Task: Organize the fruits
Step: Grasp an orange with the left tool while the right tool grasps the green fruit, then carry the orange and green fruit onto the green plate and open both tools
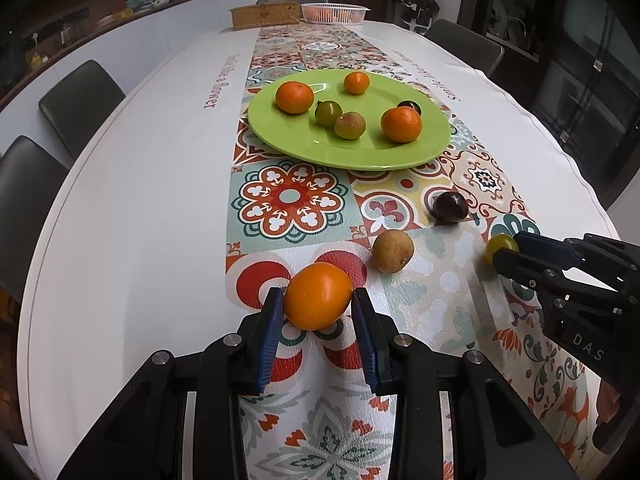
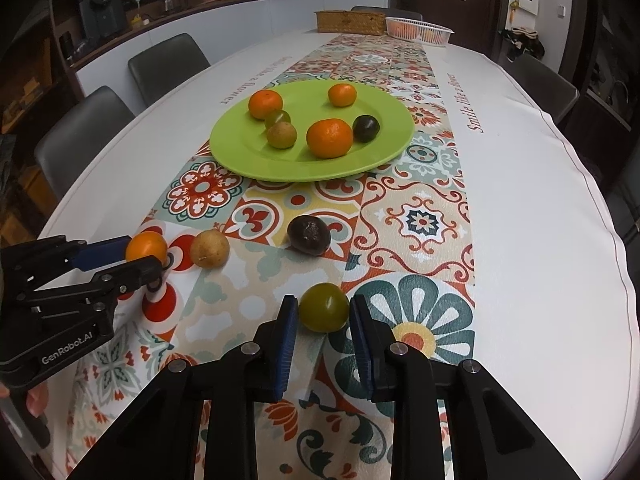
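Closest to the left wrist camera, the left gripper (image 1: 318, 304) has its blue-padded fingers (image 1: 270, 340) on either side of a smooth orange citrus fruit (image 1: 318, 296) lying on the tablecloth; the pads meet its sides or very nearly do, though a firm clamp cannot be confirmed. From the right wrist view, the right gripper (image 2: 324, 312) frames a round yellow-green fruit (image 2: 324, 307) the same way, jaws apart with the fruit between them. Beneath everything runs the long white table with a patterned tile-print runner (image 1: 288, 196). On it, further off, sits the large lime-green round plate (image 1: 280, 142) holding three orange mandarins, two small greenish fruits and one dark fruit, the last mostly hidden behind a mandarin in the left view but plain in the right. Between plate and grippers lie a dark purple-brown oval fruit (image 2: 309, 235) and a tan round fruit (image 2: 209, 249), apart from each other. Only the right view shows the printed words "Smile like a flower" clearly.
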The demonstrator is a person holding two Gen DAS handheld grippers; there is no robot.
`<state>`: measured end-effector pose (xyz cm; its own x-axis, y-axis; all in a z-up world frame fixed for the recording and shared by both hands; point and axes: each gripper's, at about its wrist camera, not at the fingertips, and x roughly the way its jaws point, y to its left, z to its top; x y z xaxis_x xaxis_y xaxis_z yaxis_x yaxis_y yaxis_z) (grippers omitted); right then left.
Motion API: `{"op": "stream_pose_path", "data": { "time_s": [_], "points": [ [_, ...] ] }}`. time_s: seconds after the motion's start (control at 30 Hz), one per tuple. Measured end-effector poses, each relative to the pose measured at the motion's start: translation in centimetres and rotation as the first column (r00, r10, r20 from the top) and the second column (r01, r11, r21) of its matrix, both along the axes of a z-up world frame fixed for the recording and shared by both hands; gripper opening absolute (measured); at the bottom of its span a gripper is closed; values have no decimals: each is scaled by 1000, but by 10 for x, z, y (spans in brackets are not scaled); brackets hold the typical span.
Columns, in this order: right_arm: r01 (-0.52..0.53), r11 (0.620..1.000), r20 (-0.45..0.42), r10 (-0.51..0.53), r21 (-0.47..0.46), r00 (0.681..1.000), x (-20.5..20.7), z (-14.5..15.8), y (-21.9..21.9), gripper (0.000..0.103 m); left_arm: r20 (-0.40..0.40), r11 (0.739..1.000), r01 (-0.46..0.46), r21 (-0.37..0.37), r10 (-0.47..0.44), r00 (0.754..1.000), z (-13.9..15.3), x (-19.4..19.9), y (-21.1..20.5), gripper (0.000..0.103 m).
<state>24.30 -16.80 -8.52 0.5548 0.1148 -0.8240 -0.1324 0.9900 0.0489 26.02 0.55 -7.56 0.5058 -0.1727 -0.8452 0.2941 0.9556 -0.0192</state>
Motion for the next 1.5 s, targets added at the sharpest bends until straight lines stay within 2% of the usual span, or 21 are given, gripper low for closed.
{"op": "stream_pose_path", "data": {
  "time_s": [0.43, 0.57, 0.73, 1.03, 1.5],
  "points": [
    [-13, 1000, -3, 13, 23, 1000, -3, -2, -3, 27, 9, 1000, 0, -1, 0, 1000, 7, -9, -2, 35],
    [-3, 997, -39, 6, 72, 999, 1, -6, -7, 29, 8, 1000, 2, -3, -2, 1000, 8, -9, -4, 34],
    [-10, 998, -68, 14, 69, 998, 2, -14, -5, 29, 8, 1000, 6, -1, -6, 1000, 8, -9, -6, 34],
    [-35, 996, -10, 36, 84, 999, -5, 4, -7, 29, 25, 1000, 16, -14, -16, 1000, 19, -12, -15, 34],
    [-87, 993, 131, 77, 76, 988, -4, 57, -15, 29, 143, 998, 22, -52, -14, 990, 68, -10, -29, 34]
  ]
}}
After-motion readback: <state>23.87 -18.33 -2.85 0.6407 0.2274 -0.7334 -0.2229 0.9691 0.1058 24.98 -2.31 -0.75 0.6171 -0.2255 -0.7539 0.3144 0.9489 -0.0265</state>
